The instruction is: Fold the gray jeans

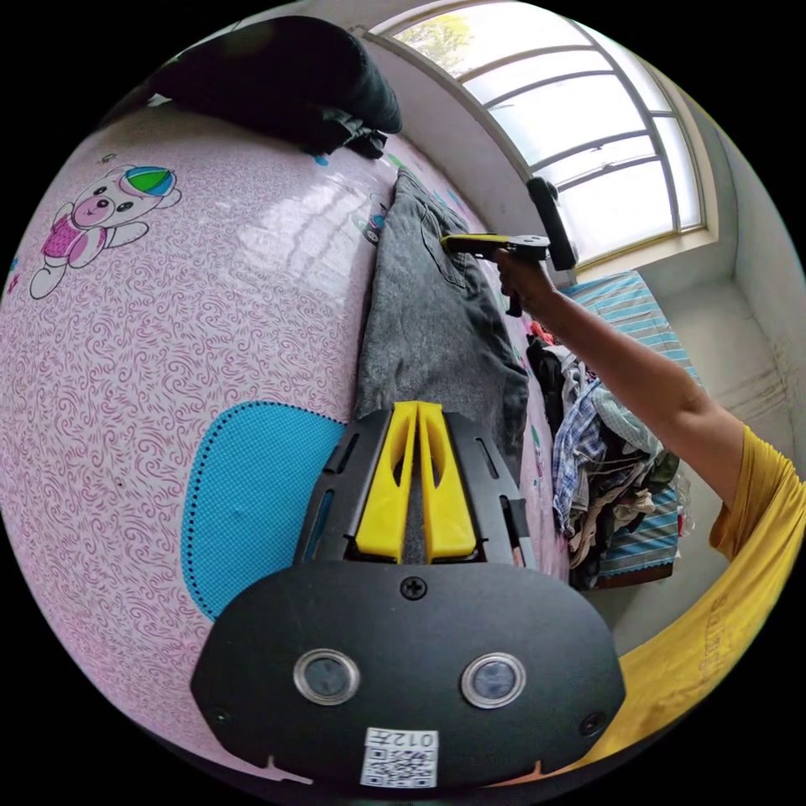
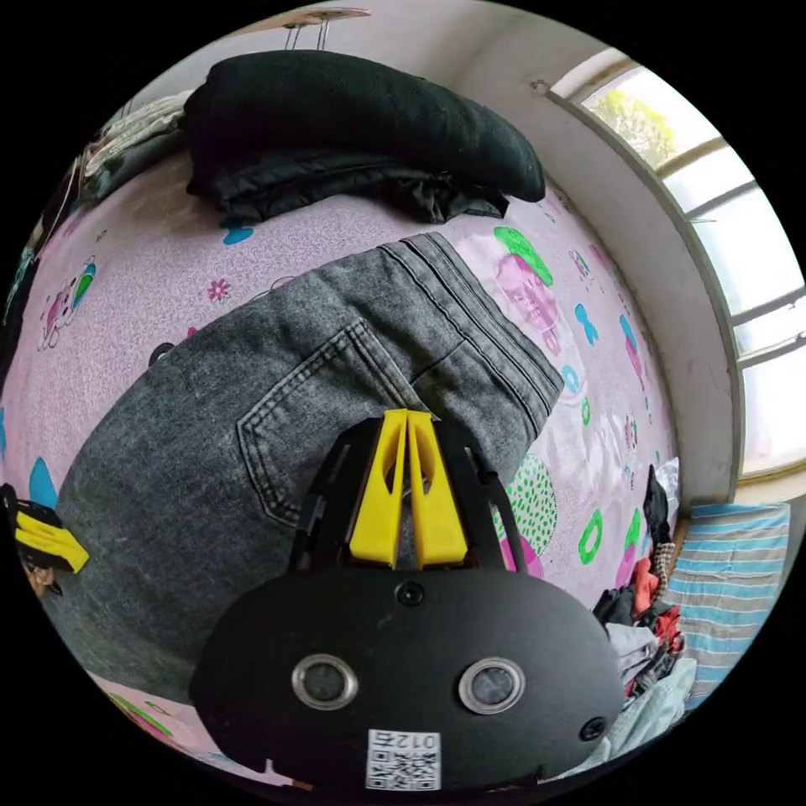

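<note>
The jeans (image 2: 277, 437) lie flat on the bed (image 1: 168, 353), already doubled into a long band with the waistband (image 2: 470, 319) toward the far end, near a dark pile of clothes (image 2: 353, 126). They are gray, mottled denim with a stitched back pocket (image 2: 327, 403) facing up and belt loops along the waist. Denim of this weight will likely handle as heavy and fairly stiff: it should hold a crease and not slip off the jaws, but a thick doubled edge needs a firm bite. The best holds look to be the waistband corners and the hem end, where seams give the jaws something to catch.

The left hand-held gripper (image 1: 417, 407) sits at the near end of the jeans, its yellow jaws drawn together with only a thin slit between; cloth shows in that slit, yet I cannot tell whether it is truly pinched. The right hand-held gripper (image 2: 407, 416) is over the waist end beside the pocket, jaws likewise nearly together, and whether they bite the denim is unclear. In the left gripper view it is held out by a person's hand (image 1: 522, 281) on an outstretched arm.

Beyond the bed are a window (image 1: 588, 126) and a heap of laundry (image 1: 604, 453).
</note>
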